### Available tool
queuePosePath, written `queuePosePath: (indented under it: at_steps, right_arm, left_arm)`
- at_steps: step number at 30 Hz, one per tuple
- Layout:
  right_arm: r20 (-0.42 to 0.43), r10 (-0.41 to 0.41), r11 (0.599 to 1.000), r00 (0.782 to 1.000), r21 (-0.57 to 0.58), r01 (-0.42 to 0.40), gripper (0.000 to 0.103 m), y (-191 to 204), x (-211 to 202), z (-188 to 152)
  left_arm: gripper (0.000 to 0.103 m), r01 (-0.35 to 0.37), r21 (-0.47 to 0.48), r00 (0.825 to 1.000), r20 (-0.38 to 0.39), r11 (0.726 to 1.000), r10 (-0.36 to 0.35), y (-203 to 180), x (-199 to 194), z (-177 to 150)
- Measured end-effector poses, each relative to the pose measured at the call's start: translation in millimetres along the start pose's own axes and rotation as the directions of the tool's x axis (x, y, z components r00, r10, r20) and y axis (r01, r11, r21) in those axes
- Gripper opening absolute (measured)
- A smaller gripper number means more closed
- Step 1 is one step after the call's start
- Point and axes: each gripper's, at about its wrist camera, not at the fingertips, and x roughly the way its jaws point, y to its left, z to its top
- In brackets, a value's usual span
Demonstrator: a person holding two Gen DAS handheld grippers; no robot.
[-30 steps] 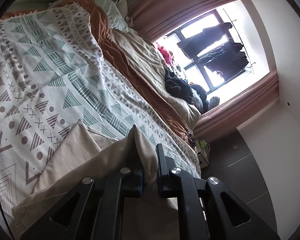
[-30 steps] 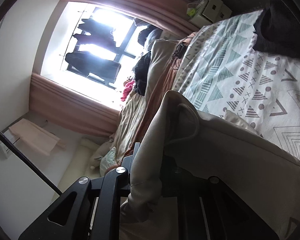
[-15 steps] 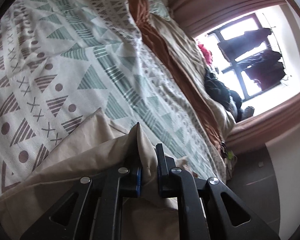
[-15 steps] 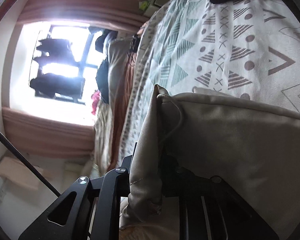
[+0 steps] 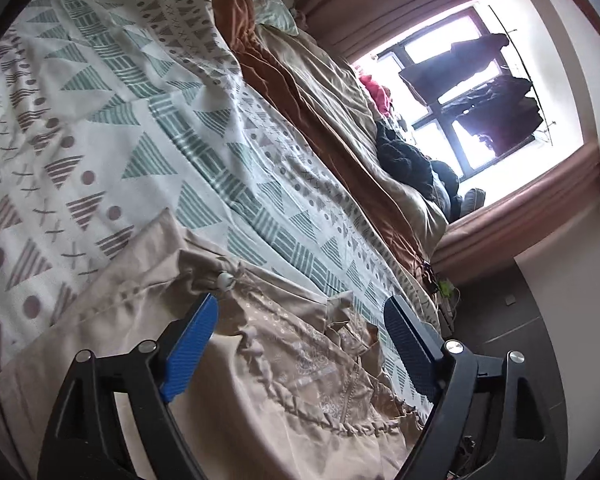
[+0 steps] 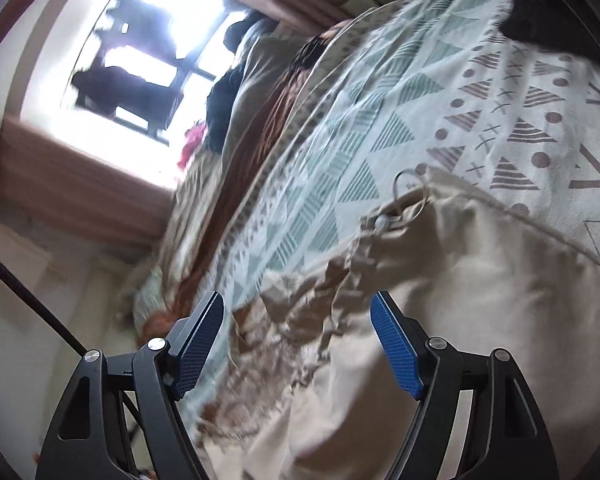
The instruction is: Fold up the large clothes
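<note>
**Both grippers released, garment down on bed**

Left gripper point(image 5: 300, 312): jaws have just been opening and are spread wide. The beige garment point(image 5: 260, 380) is seen lying between and below the blue pads point(image 5: 188, 352), not pinched by them. It fills the lower centre of the left wrist frame, spread on the patterned blanket point(image 5: 140, 120), with a white toggle point(image 5: 224, 279) near the left pad.

Right gripper point(image 6: 298, 312): jaws likewise have just been opening, wide apart, nothing clamped. Garment is seen in the lower right of that frame, crumpled, drawcord loop point(image 6: 404, 188) at its top edge. Frame is motion-blurred. Window point(image 5: 472, 92) is seen upper right in left view.
</note>
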Motion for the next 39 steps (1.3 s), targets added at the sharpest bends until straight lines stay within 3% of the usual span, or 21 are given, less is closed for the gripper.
queuePosePath:
  at_steps: [5, 17, 22, 27, 32, 35, 37, 39]
  right_arm:
    - [-0.072, -0.123, 0.973, 0.990, -0.206, 0.106, 0.075, 30, 20, -10]
    - [-0.160, -0.137, 0.899, 0.978, -0.435, 0.055, 0.072, 95, 43, -60]
    - [-0.201, -0.177, 0.855, 0.963, -0.517, 0.049, 0.062, 119, 69, -87]
    - [-0.215, -0.242, 0.805, 0.946, -0.589, 0.072, 0.060, 139, 98, -110]
    - [-0.223, -0.360, 0.740, 0.906, -0.660, 0.132, 0.048, 140, 137, -129]
    - [-0.206, -0.451, 0.696, 0.868, -0.690, 0.197, 0.048, 130, 157, -136]
    - [-0.200, -0.499, 0.663, 0.843, -0.715, 0.223, 0.041, 125, 169, -141]
    - [-0.204, -0.504, 0.655, 0.839, -0.724, 0.217, 0.037, 122, 178, -142]
  left_arm:
    - [0.086, -0.046, -0.004, 0.999, 0.008, 0.999, 0.046, 8, -21, 9]
    - [0.086, -0.205, 0.097, 0.979, 0.005, 0.974, 0.205, 32, -62, 3]
    - [0.086, -0.217, 0.076, 0.974, -0.043, 0.973, 0.220, 53, -67, -8]
    - [0.086, -0.241, 0.091, 0.970, -0.024, 0.966, 0.244, 64, -82, -15]
    - [0.086, -0.256, 0.074, 0.964, -0.055, 0.964, 0.260, 87, -90, -28]
    - [0.086, -0.284, 0.068, 0.956, -0.057, 0.956, 0.288, 98, -97, -33]
    - [0.086, -0.305, 0.072, 0.949, -0.056, 0.950, 0.309, 104, -101, -36]
    - [0.086, -0.312, 0.070, 0.946, -0.063, 0.947, 0.317, 110, -103, -41]
